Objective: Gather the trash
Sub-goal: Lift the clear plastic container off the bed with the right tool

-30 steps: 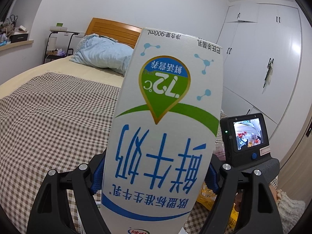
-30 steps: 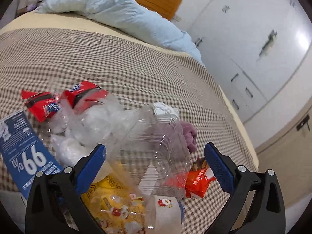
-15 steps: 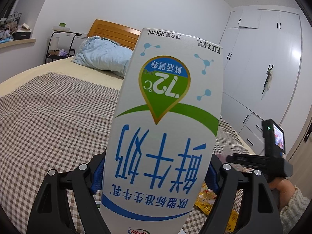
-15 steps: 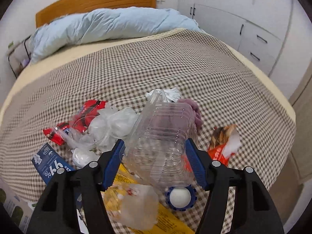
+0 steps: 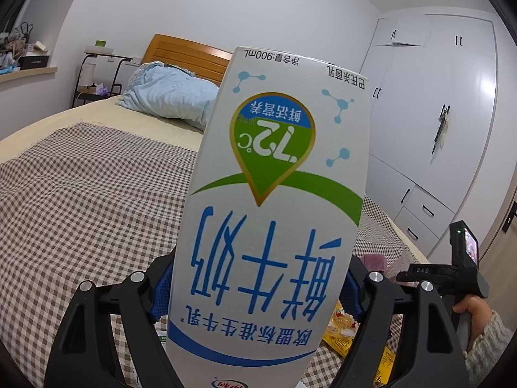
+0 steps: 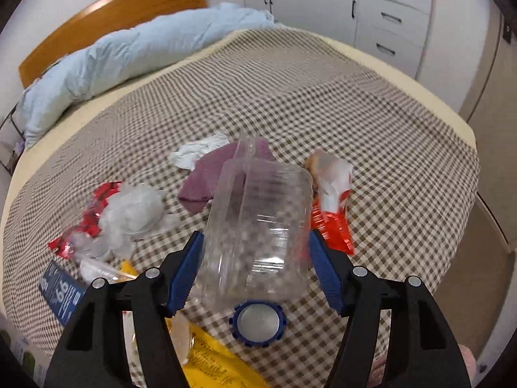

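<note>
Clamping the clear plastic bottle (image 6: 258,236) across its body, the right gripper (image 6: 257,263) holds it above the checked bedspread (image 6: 371,123); wrappers lie at 9 and 3 o'clock. The left gripper (image 5: 255,287) pinches an inverted milk carton (image 5: 274,200).

A second ago the right tongs (image 6: 257,270) stood wide open over the litter on the bed (image 6: 371,103); they have since closed onto the clear plastic bottle (image 6: 258,236), blue pads against both its sides, and lifted it off the checked cover. The bottle now hangs cap-down toward the camera. In the left wrist view, the right tongs (image 5: 449,271) have swung from screen-facing to edge-on at the right.
</note>
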`<state>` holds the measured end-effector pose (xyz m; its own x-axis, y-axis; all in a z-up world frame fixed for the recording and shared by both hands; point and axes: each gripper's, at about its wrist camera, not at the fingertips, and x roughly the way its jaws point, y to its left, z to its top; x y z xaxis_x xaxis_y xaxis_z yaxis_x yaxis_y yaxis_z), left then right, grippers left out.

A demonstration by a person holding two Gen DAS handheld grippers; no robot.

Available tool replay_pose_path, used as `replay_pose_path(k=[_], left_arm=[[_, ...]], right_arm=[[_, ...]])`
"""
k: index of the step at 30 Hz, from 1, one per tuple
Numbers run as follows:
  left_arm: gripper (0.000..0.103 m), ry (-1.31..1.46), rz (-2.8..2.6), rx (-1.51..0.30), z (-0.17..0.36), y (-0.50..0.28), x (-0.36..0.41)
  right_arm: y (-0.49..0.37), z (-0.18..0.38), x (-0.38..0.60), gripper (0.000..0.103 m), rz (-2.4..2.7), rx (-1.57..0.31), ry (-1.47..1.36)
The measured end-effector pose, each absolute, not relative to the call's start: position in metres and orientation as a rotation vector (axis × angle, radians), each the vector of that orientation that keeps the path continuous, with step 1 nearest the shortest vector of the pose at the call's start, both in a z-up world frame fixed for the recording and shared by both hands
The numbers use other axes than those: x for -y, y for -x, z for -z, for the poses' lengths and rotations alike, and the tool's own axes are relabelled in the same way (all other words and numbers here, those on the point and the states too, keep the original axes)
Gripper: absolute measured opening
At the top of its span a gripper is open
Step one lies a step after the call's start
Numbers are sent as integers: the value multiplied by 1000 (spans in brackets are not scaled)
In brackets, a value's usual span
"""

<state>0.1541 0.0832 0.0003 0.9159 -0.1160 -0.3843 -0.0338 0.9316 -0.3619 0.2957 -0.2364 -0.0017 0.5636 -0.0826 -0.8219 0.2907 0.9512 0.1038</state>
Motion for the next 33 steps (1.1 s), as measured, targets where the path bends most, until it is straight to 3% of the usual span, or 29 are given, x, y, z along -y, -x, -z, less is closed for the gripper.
replay_pose_path(k=[10,18,33], left_arm=[[78,350,47,-428,2,-160,-79],[78,314,45,-412,-6,-156,-71],[78,215,85,-364,-20,-119,-30]], right_arm=[[-304,4,250,58,231,-983,-292],[-274,-31,257,58,161,-809,-257],[-197,-70,257,58,-49,-659,-198]])
